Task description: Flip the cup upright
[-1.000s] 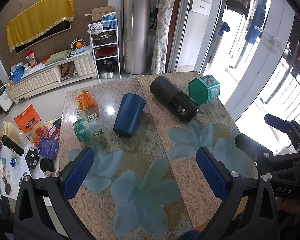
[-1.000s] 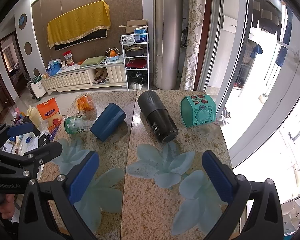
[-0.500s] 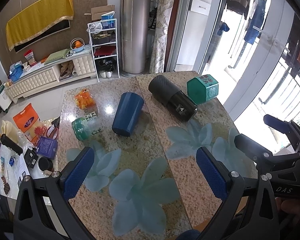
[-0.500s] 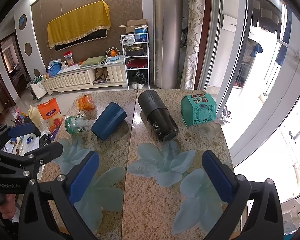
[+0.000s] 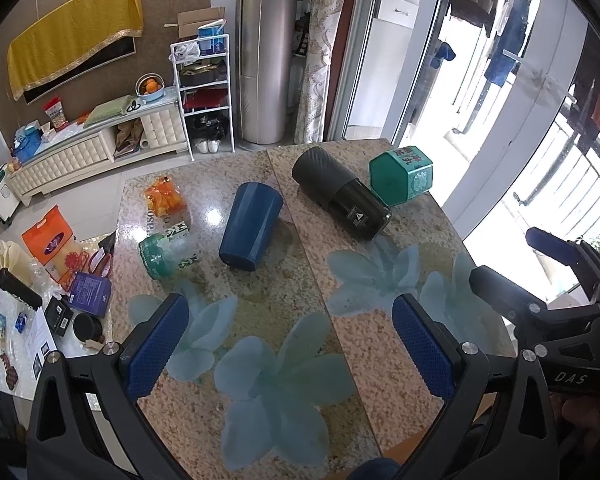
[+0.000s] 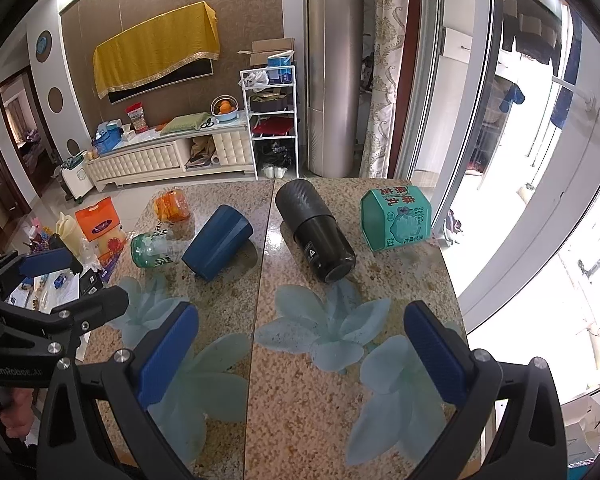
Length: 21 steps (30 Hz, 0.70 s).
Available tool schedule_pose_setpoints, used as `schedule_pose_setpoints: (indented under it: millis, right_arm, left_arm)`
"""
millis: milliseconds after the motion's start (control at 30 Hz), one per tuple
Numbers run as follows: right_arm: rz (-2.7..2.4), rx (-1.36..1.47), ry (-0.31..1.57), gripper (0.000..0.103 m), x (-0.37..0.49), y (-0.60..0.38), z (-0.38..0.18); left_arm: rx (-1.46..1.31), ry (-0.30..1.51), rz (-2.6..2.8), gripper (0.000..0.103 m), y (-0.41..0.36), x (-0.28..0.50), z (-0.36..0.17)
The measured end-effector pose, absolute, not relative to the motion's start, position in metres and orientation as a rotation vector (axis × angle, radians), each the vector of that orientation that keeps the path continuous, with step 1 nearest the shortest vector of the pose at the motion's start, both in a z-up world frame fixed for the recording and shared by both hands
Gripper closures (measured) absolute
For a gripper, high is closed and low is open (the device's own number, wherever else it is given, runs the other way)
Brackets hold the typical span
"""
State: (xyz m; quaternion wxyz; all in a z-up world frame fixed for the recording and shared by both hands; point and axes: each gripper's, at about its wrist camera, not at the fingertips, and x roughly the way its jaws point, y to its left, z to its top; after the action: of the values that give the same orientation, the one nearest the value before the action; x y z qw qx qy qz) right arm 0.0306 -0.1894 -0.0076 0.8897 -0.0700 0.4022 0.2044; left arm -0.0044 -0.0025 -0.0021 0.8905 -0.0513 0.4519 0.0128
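Observation:
A dark blue cup (image 5: 251, 227) lies on its side on the stone table, its closed base toward me; it also shows in the right wrist view (image 6: 217, 242). A black ribbed cup (image 5: 341, 197) lies on its side to its right, also seen in the right wrist view (image 6: 314, 229). My left gripper (image 5: 288, 350) is open and empty above the table's near part, well short of the blue cup. My right gripper (image 6: 302, 352) is open and empty, short of the black cup. Each gripper shows in the other's view, the right (image 5: 548, 272) and the left (image 6: 52, 280).
A green hexagonal tin (image 5: 401, 176) lies at the far right of the table (image 5: 260, 312). A green-capped clear bottle (image 5: 168, 249) and an orange packet (image 5: 165, 199) lie left of the blue cup. The floor at left holds bags and boxes (image 5: 52, 240). A glass door is at right.
Both grippers have drifted slightly; the objects sit a little higher and farther in the left wrist view. Both jaws stay open. Nothing on the table has moved.

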Motion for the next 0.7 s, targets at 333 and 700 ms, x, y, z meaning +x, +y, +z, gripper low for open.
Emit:
schedule_pose_setpoints:
  millis: [333,700]
  right_arm:
    - [0.453,-0.163,0.870,0.000,0.071,-0.188,-0.001]
    - [0.560,-0.238,0.964,0.000,0.159,-0.174,-0.014]
  left_arm:
    - [-0.125,0.963,0.039,0.001,-0.006,0.018,-0.008]
    - [-0.233,1.063,0.134,0.001,-0.016,0.089,-0.039]
